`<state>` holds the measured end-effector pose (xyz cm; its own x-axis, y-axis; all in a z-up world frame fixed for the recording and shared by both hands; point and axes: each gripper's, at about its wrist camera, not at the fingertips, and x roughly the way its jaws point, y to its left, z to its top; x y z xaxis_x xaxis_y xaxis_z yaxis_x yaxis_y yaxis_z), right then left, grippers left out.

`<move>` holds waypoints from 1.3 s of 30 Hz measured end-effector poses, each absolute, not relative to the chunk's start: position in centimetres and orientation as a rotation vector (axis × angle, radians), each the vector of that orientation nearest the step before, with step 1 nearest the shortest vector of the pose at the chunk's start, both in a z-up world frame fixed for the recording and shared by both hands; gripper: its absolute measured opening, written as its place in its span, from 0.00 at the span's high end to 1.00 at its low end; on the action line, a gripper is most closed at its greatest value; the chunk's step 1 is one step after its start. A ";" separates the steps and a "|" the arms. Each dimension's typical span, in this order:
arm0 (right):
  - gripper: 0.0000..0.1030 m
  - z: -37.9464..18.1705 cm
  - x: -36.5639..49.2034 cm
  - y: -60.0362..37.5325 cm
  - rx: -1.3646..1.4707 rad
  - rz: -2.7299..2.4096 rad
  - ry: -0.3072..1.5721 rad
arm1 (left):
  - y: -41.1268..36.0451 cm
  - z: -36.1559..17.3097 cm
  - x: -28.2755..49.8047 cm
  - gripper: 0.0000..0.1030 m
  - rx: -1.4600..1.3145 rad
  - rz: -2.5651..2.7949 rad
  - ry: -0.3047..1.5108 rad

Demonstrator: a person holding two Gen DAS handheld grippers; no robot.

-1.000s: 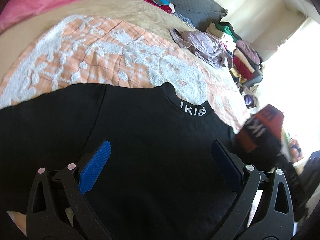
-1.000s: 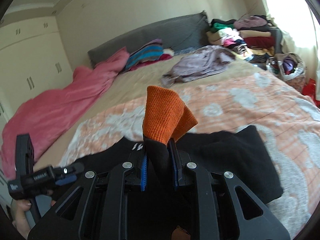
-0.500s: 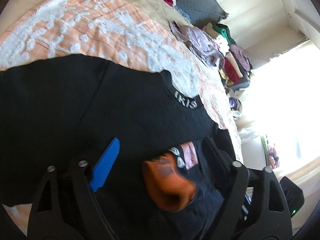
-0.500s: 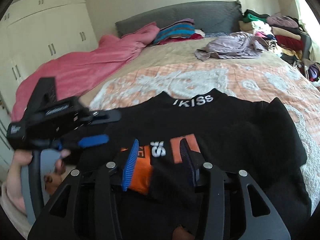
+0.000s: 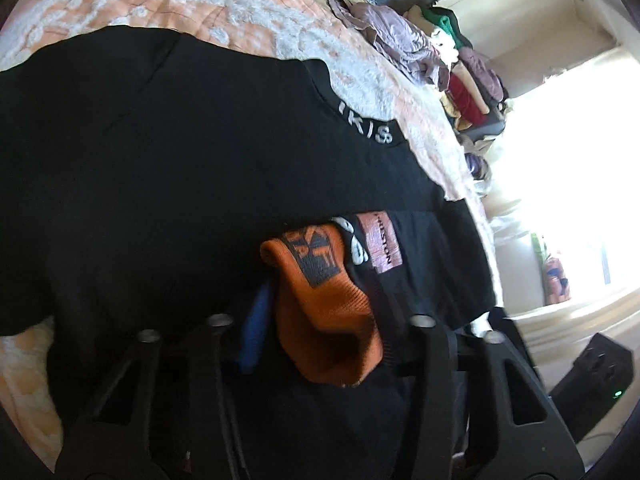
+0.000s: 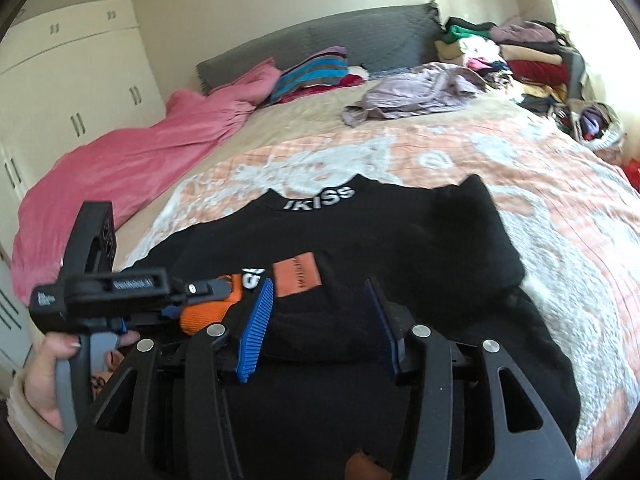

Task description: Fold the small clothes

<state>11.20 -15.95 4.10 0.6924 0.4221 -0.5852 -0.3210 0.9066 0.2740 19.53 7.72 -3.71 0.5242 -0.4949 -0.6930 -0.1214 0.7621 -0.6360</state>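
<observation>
A black sweater point(image 5: 160, 160) point(image 6: 400, 232) with white letters on its collar lies flat on the bedspread. One sleeve is folded across its front, showing an orange patch point(image 6: 298, 274) and an orange cuff point(image 5: 320, 312) point(image 6: 200, 312). My left gripper point(image 5: 320, 304) point(image 6: 216, 290) is closing, with its pads against the sides of that cuff. My right gripper point(image 6: 318, 292) is opening. The black part of the sleeve lies loose between its blue fingers point(image 6: 256, 320). A hand point(image 6: 48, 380) holds the left gripper's handle.
The bed has an orange and white bedspread point(image 6: 540, 208). A pink blanket point(image 6: 120, 160) lies along its left side and a lilac garment point(image 6: 412, 92) further back. Stacked clothes point(image 6: 520, 52) stand at the back right by the grey headboard point(image 6: 340, 40). A wardrobe point(image 6: 60, 80) is on the left.
The right gripper laid the orange-cuffed sleeve down across the sweater and opened off it. The left gripper came down over the cuff and narrowed from wide open.
</observation>
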 end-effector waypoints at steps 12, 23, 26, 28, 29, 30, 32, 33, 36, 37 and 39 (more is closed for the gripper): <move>0.55 4.1 11.0 -19.2 0.166 0.327 0.685 | 8.3 3.6 19.1 0.95 -0.547 -0.276 0.769; 0.55 3.2 13.1 -19.4 0.141 0.227 0.739 | 10.9 0.7 18.7 0.94 -0.560 -0.190 0.860; 0.55 2.9 13.9 -19.4 0.144 0.218 0.760 | 11.4 0.9 18.5 0.89 -0.530 -0.144 0.852; 0.55 2.8 14.2 -19.2 0.131 0.212 0.766 | 12.1 1.2 18.0 0.89 -0.522 -0.113 0.831; 0.55 2.9 14.4 -19.1 0.120 0.209 0.766 | 12.3 1.5 17.7 0.89 -0.517 -0.099 0.818; 0.55 2.9 14.5 -19.0 0.111 0.209 0.766 | 12.5 1.8 17.4 0.89 -0.503 -0.078 0.804; 0.55 2.9 14.8 -18.7 0.093 0.207 0.769 | 12.4 2.2 17.1 0.89 -0.472 -0.055 0.788; 0.55 2.9 15.1 -18.5 0.081 0.211 0.771 | 12.0 2.3 16.9 0.89 -0.459 -0.062 0.784; 0.55 2.8 15.7 -18.0 0.063 0.219 0.775 | 10.8 1.8 17.2 0.89 -0.421 -0.086 0.811; 0.55 2.8 15.8 -17.8 0.058 0.227 0.778 | 10.3 1.4 17.3 0.89 -0.403 -0.089 0.828; 0.53 2.7 16.0 -17.7 0.048 0.232 0.781 | 9.5 0.2 17.7 0.89 -0.378 -0.088 0.874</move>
